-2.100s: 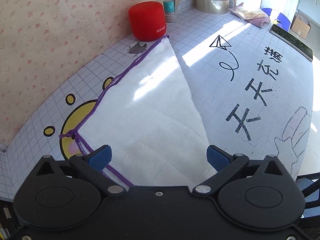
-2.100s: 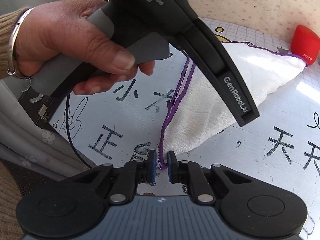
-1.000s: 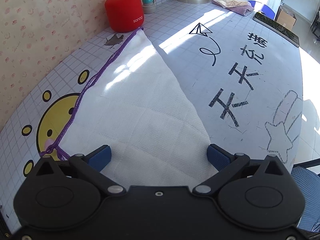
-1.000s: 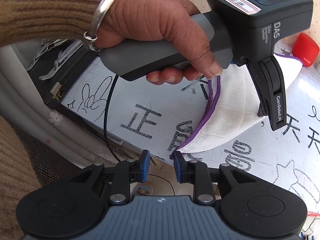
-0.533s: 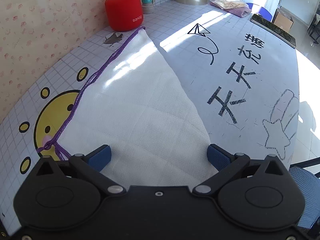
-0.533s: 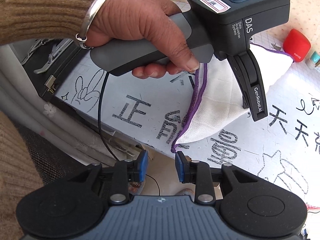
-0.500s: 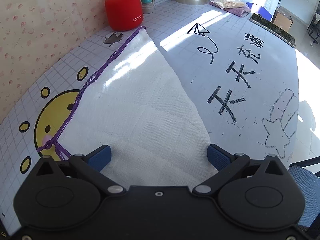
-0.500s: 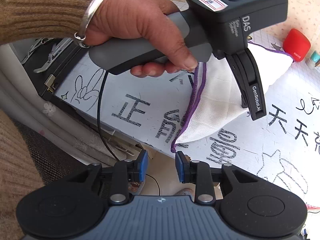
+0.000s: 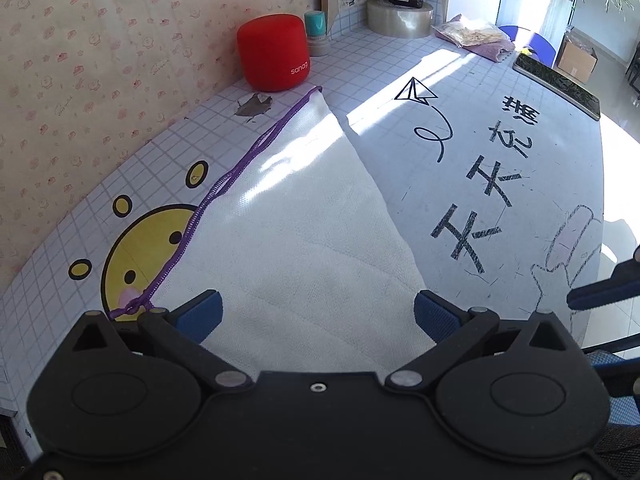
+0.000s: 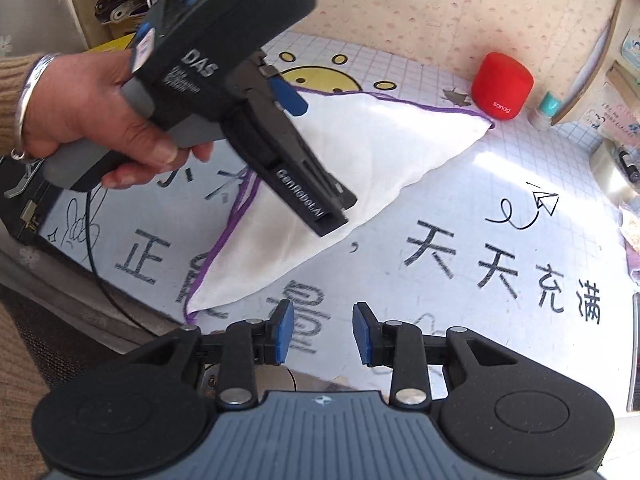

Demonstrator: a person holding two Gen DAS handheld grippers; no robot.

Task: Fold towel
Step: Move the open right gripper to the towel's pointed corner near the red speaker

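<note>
A white towel with purple stitched edges lies folded into a triangle on the printed table cover; it also shows in the right wrist view. My left gripper is open and empty, hovering just above the towel's near part. In the right wrist view the left gripper is held in a hand over the towel. My right gripper is open and empty, above the table's front edge, just right of the towel's near corner.
A red cylinder stands by the wall beyond the towel's far tip, with a teal-capped bottle and a tape roll further back. A dark tray lies at the far right. The wall runs along the left.
My right gripper has opened wider and moved in over the table edge, right of the towel's corner. My left gripper has dropped lower over the towel, still open.
</note>
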